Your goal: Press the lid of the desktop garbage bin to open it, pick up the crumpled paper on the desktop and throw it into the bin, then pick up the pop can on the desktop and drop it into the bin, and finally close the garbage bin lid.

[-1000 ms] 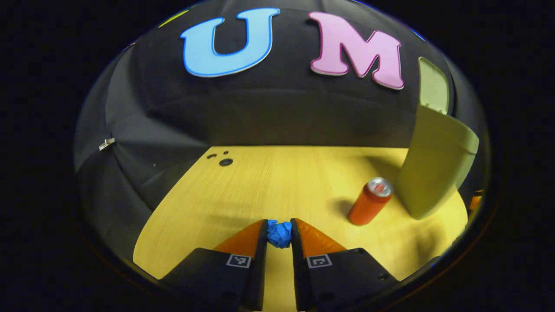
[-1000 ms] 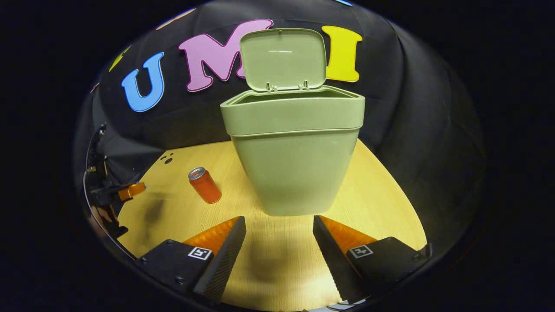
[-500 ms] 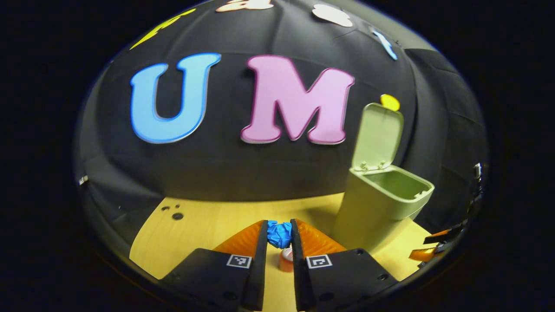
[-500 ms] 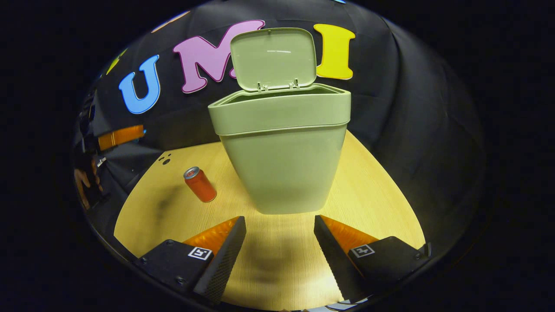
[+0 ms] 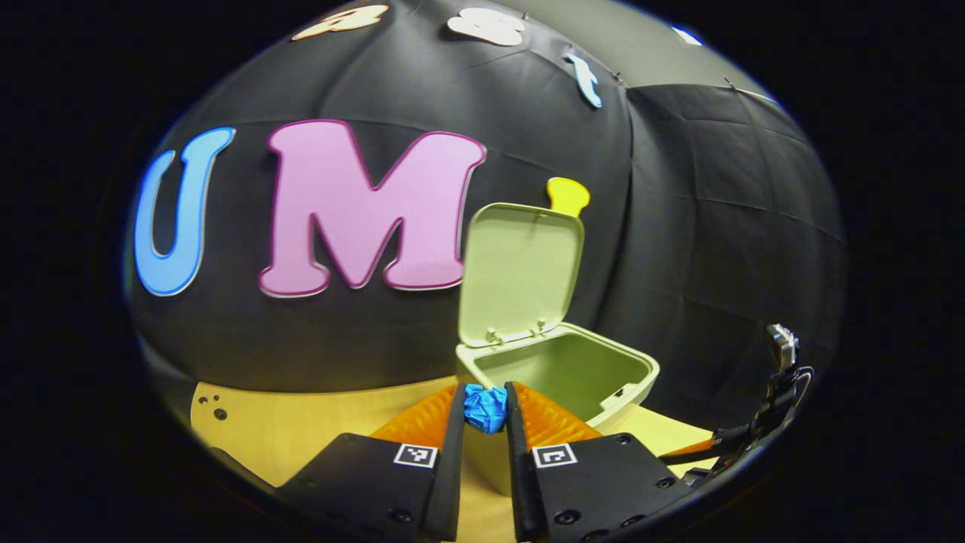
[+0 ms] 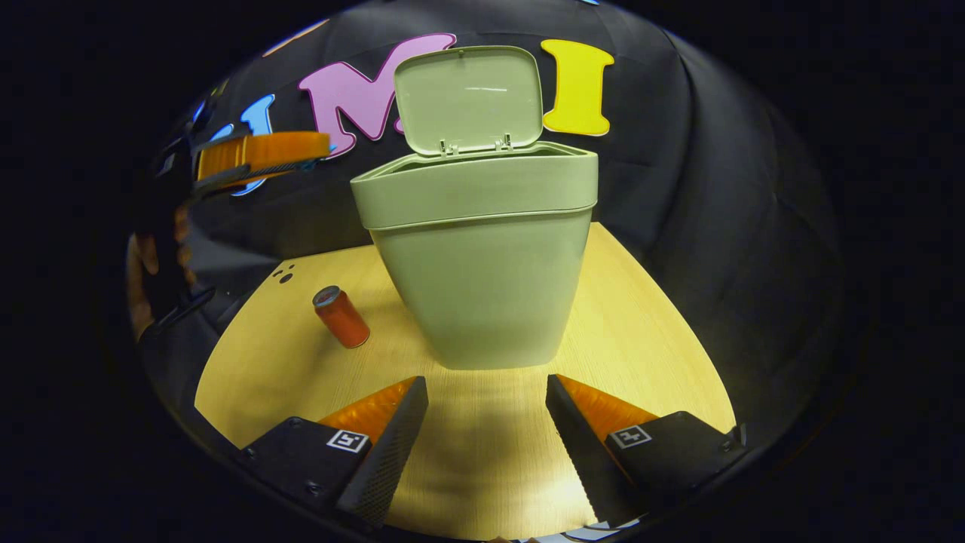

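My left gripper (image 5: 483,403) is shut on the blue crumpled paper (image 5: 485,406), held high at the near left rim of the pale green bin (image 5: 559,371). The bin's lid (image 5: 520,271) stands upright and the inside looks bare. In the right gripper view the same bin (image 6: 482,264) stands in the middle of the table with its lid (image 6: 469,98) up, and the left gripper (image 6: 256,154) hovers up at the left, level with the rim. An orange pop can (image 6: 341,317) stands upright left of the bin. My right gripper (image 6: 486,392) is open, low over the table in front of the bin.
The yellow wooden table (image 6: 648,339) has small dark holes (image 6: 285,276) at its far left corner. A person's hand (image 6: 143,256) holding the left gripper is at the left edge. The right gripper's body (image 5: 761,430) appears at the right edge of the left gripper view.
My left gripper has risen from the table with the paper and swung right toward the bin's opening. The right gripper has barely moved and stays open.
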A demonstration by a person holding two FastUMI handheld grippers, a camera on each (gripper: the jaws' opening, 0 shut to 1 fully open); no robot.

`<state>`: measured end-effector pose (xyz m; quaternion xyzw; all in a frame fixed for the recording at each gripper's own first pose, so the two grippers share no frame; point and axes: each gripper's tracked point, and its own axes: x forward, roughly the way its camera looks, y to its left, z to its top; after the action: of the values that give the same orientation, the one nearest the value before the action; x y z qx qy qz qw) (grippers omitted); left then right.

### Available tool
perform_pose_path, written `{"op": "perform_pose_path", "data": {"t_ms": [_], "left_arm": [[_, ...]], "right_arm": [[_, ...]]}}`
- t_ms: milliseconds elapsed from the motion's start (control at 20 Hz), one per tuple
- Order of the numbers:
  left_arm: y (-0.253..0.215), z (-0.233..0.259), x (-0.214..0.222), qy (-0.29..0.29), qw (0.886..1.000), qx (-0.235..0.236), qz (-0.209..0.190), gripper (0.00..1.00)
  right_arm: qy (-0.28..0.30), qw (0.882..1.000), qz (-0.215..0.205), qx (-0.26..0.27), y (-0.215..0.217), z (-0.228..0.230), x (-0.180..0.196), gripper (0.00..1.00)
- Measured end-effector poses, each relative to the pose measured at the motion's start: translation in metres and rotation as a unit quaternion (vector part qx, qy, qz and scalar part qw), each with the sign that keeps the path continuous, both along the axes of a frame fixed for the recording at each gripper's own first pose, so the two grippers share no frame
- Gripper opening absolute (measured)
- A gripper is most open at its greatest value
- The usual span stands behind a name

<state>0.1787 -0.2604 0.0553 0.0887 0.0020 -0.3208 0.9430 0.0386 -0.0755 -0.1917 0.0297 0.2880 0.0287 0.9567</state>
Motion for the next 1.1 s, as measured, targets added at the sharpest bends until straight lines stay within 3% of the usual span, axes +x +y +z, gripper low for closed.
{"op": "perform_pose_path", "data": {"t_ms": [350,700,900,1000,1100], "left_arm": [[-0.055,-0.026,0.008,0.026,0.998,0.022,-0.048,0.32],[-0.065,-0.041,0.024,0.044,0.998,0.014,-0.033,0.43],[-0.065,-0.035,0.026,0.033,0.999,0.011,-0.033,0.67],[-0.058,-0.029,0.029,0.018,1.0,0.004,-0.014,0.94],[-0.046,-0.02,0.023,0.013,1.0,-0.016,-0.005,0.97]], "right_arm": [[0.01,1.0,0.009,-0.005,-0.01,-0.006,-0.004,0.99],[0.016,1.0,0.011,-0.006,-0.019,-0.01,-0.002,0.99],[0.017,1.0,0.022,-0.009,-0.016,-0.011,-0.002,0.99],[0.014,1.0,0.024,-0.01,-0.014,-0.009,-0.003,0.99],[0.004,1.0,0.022,-0.008,-0.01,-0.004,-0.003,0.99]]}}
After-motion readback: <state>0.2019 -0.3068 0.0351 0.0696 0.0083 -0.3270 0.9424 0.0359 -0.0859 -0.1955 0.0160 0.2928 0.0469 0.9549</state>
